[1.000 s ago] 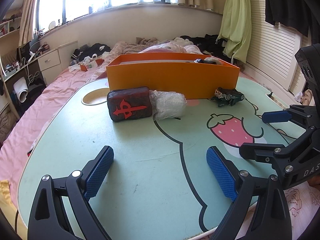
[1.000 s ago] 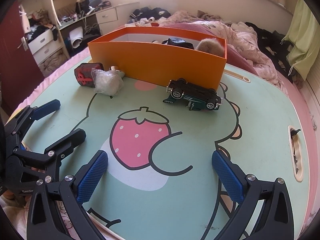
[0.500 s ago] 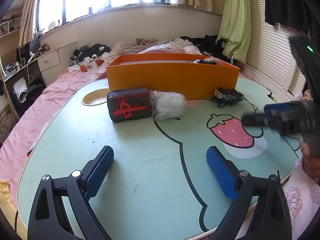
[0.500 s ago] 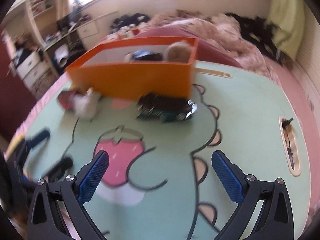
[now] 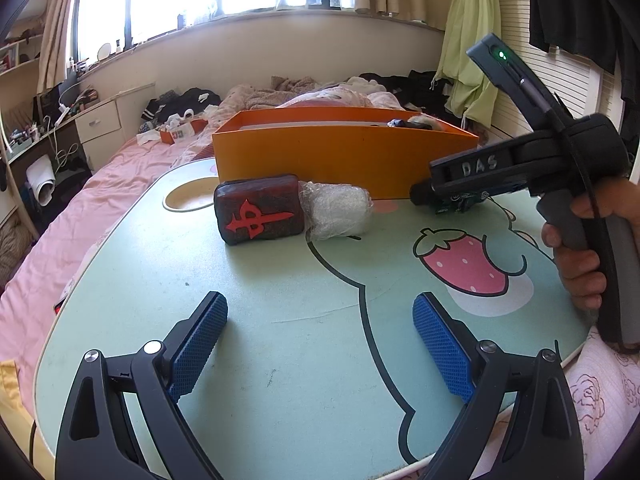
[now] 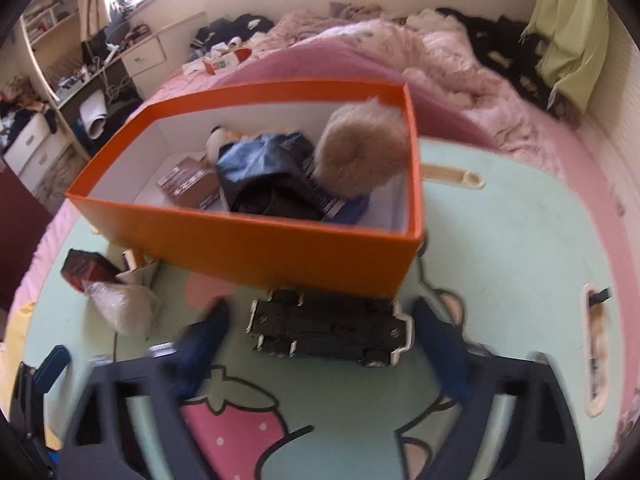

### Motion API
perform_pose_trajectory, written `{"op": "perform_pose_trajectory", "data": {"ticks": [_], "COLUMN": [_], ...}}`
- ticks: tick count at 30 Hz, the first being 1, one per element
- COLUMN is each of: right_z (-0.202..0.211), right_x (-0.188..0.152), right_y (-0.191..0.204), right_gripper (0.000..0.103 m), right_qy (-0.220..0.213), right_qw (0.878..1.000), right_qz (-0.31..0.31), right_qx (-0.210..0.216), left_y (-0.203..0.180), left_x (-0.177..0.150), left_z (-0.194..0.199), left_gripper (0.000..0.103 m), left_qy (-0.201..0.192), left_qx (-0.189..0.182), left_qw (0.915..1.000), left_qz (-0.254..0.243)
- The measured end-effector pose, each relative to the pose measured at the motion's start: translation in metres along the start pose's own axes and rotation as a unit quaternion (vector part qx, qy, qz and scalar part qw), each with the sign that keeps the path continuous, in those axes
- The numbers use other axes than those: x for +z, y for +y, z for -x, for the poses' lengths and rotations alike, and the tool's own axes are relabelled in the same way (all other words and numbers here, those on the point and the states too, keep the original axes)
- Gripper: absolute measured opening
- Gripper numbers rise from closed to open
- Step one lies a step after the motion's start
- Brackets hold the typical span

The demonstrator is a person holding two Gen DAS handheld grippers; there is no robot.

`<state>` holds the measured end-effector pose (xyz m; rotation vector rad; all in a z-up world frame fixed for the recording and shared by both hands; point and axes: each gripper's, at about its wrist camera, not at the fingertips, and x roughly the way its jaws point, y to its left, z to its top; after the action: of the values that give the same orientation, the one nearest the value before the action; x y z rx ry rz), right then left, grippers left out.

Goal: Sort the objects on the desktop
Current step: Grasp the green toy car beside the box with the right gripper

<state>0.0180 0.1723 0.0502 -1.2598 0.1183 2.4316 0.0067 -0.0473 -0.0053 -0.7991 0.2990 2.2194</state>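
An upside-down toy car (image 6: 328,330) lies on the green table (image 5: 280,280) just in front of the orange box (image 6: 256,248). My right gripper (image 6: 324,344) is open, tilted down over the car, one finger on each side of it, not closed on it. In the left wrist view the right gripper (image 5: 424,196) hides most of the car (image 5: 460,204). My left gripper (image 5: 320,340) is open and empty over the near part of the table. A dark pouch with a red symbol (image 5: 258,214) and a clear plastic bundle (image 5: 338,210) lie left of the car.
The orange box (image 5: 344,152) holds a furry ball (image 6: 362,152), a dark bag (image 6: 264,176) and a brown packet (image 6: 188,182). The table has a round cup recess (image 5: 190,200) at the left and a slot (image 6: 596,344) at the right. A bed surrounds the table.
My right gripper has moved forward across the table and tipped down over the toy car, which now lies between its fingers. My left gripper has not moved.
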Motion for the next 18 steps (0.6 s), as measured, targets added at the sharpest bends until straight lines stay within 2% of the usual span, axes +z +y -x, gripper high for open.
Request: {"op": "perform_pose_trajectory", "data": {"ticks": [1,6,9,12,14,16,18], "right_z": [0.002,0.012,0.020,0.030,0.033,0.032,0.030], "right_x": [-0.001,-0.011,-0.019,-0.027,-0.029,-0.030,-0.031], "right_y": [-0.001,-0.008,-0.011,-0.013,-0.013,-0.013,-0.013], "right_gripper": [0.074,0.073,0.073,0.073,0.073,0.073,0.073], "right_qy": [-0.004,-0.011,-0.018,-0.029,-0.033,-0.032,-0.027], "right_qw": [1.000,0.999,0.998,0.997,0.997,0.997,0.997], "right_qz": [0.000,-0.016,-0.018,-0.020,-0.020,-0.021,-0.022], "right_qx": [0.008,0.041,0.057,0.069,0.071,0.073,0.074], "left_y": [0.000,0.000,0.008,0.021,0.033,0.050,0.062], "left_x": [0.000,0.003,0.013,0.037,0.055,0.072,0.084], "left_z": [0.000,0.001,0.005,0.008,0.000,-0.013,-0.022], "left_gripper": [0.094,0.094,0.094,0.094,0.094,0.094,0.091], "left_qy": [0.000,0.003,0.000,-0.010,0.005,0.027,0.031], "left_qx": [-0.001,0.003,0.003,-0.009,-0.026,-0.043,-0.043], "left_qw": [1.0000,1.0000,0.9996,0.9982,0.9960,0.9903,0.9861], "left_qz": [0.000,0.003,0.028,0.058,0.085,0.130,0.158]}}
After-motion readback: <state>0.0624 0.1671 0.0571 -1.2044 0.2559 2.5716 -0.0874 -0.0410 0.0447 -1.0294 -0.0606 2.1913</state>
